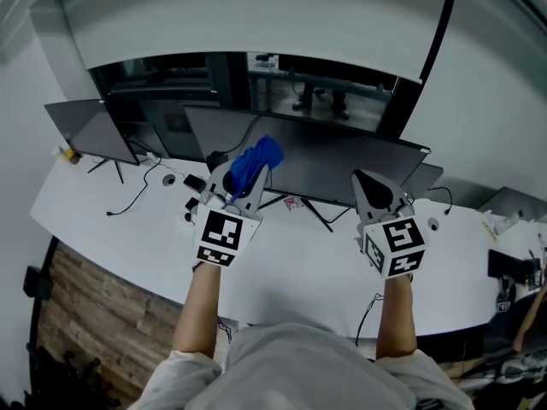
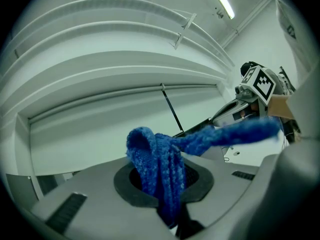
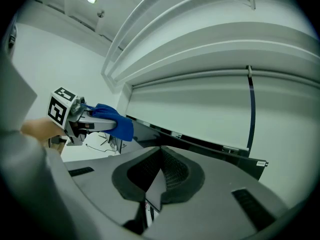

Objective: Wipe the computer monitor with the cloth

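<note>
A wide dark computer monitor [image 1: 316,165] stands on the white desk [image 1: 282,263]. My left gripper [image 1: 242,180] is shut on a blue cloth [image 1: 256,161], which it holds up near the screen's left part. In the left gripper view the cloth [image 2: 162,164] is pinched between the pads, and one end trails to the right. My right gripper [image 1: 369,184] hovers in front of the screen's right part, jaws together and nothing held. In the right gripper view the monitor [image 3: 200,145] appears as a dark band, with the left gripper [image 3: 80,119] and the cloth [image 3: 114,121] at left.
A second dark monitor [image 1: 90,131] stands at the desk's far left, with cables [image 1: 137,196] and small items beside it. The wide monitor's thin stand legs [image 1: 312,212] spread on the desk. A black cable [image 1: 440,24] runs down the white wall. More gear [image 1: 513,267] lies at far right.
</note>
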{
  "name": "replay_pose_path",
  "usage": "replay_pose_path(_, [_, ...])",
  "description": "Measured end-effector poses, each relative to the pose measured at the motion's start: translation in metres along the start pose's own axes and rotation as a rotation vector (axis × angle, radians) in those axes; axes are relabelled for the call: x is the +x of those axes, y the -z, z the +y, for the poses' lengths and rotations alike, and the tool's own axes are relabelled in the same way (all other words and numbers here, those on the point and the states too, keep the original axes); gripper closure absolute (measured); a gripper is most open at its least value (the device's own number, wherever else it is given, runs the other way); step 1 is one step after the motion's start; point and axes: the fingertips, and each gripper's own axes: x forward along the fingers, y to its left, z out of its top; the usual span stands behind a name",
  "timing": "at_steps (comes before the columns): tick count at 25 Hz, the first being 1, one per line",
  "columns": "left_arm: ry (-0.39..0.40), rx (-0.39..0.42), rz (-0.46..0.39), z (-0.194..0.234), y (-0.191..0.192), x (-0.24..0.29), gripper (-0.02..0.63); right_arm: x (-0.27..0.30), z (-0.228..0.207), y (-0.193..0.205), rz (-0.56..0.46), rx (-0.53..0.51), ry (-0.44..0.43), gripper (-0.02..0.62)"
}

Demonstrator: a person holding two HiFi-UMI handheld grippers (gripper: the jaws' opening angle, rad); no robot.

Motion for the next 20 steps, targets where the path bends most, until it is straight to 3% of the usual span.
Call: replay_pose_path(20, [0.035,0.008,-0.005,-0.0103,0.0,0.0037,0.543,0.0017,0.0033,0.005,0.02,-0.045,-0.006,0.583])
